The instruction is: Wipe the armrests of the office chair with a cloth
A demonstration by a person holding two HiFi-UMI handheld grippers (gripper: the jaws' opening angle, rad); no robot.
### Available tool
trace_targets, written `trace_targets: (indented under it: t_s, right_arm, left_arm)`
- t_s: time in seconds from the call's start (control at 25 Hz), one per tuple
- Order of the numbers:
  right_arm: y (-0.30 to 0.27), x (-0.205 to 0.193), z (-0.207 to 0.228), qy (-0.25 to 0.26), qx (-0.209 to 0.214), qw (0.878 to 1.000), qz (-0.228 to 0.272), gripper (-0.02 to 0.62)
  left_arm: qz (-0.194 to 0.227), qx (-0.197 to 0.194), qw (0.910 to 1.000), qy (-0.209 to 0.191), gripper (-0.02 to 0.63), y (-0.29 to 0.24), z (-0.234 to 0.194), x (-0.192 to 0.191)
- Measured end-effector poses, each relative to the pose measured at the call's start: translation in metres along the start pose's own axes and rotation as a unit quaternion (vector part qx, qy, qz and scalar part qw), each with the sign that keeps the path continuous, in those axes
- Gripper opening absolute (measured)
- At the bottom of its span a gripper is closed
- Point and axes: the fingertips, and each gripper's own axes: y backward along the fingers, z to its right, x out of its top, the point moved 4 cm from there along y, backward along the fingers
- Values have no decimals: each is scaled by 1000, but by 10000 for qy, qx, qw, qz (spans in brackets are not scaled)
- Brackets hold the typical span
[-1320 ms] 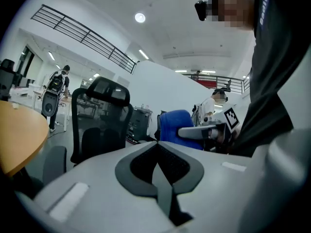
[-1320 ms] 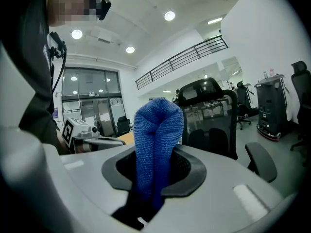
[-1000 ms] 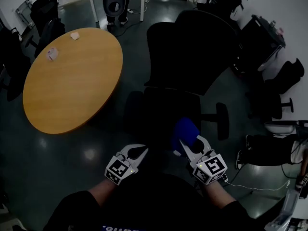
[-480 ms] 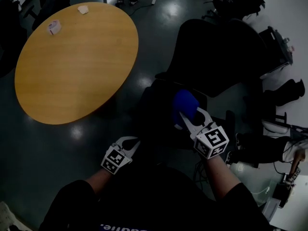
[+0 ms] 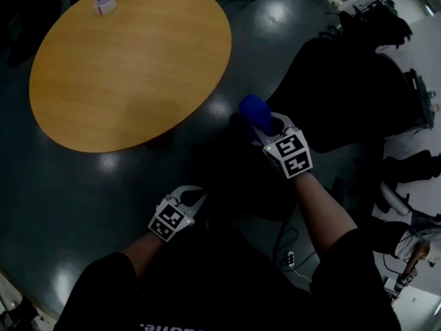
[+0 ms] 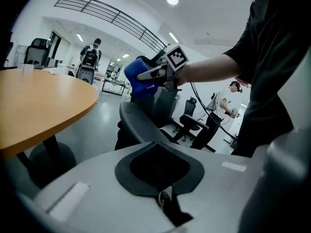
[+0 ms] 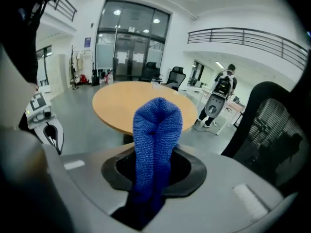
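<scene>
Head view: the right tongs [image 5: 269, 126] are seen clenched on a blue cloth [image 5: 253, 109], held out over the dark office chair [image 5: 358, 95] beside the round tabletop [image 5: 131, 54]. The left tongs [image 5: 196, 197] are held low, close to the body.

Left gripper view: these tongs are seen pressed together, with nothing between them. The cloth is seen just above a grey armrest [image 6: 138, 125]; contact cannot be told.

Right gripper view: the cloth is pinched upright between the tongs, the tabletop behind it.

Blue cloth [image 7: 156, 130] looked coarse, knitted, matt. Round table [image 5: 131, 61] top showed smooth wood grain. Floor [image 5: 65, 185] beside table shone glossy, reflecting lamps.
</scene>
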Motion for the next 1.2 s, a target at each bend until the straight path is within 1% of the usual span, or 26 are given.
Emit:
trace_targets:
  t_s: [0.12, 0.24, 0.32, 0.4, 0.52, 0.72, 1.0, 1.2]
  right_arm:
    - [-37, -9, -2, 681, 72, 9960, -581, 110]
    - [-68, -15, -6, 1353, 60, 9856, -1012, 110]
    - [-82, -22, -14, 1537, 128, 9807, -1205, 110]
    - [-89, -28, -24, 1592, 223, 9788, -1269, 110]
    - [-93, -30, -37, 1550, 281, 9797, -1237, 110]
    - [-90, -29, -46, 914, 227, 9899, -1062, 110]
    - [-80, -31, -72, 647, 352, 9935, -868, 110]
    - [-68, -35, -97, 599, 518, 9940, -761, 110]
  left_arm:
    - [30, 12, 10000, 46, 15, -3, 2, -5]
    - [10, 65, 9998, 165, 15, -6, 2, -11]
    - [4, 107, 9996, 270, 15, -7, 6, -15]
    - [-8, 112, 9994, 312, 15, -9, 7, -17]
    - [-32, 132, 9993, 335, 15, -11, 3, -18]
    - [-39, 176, 9985, 511, 15, -12, -6, -23]
    - [-81, -38, 9987, 499, 15, -17, 4, -25]
    - [-120, -152, 9987, 478, 17, -20, 13, -27]
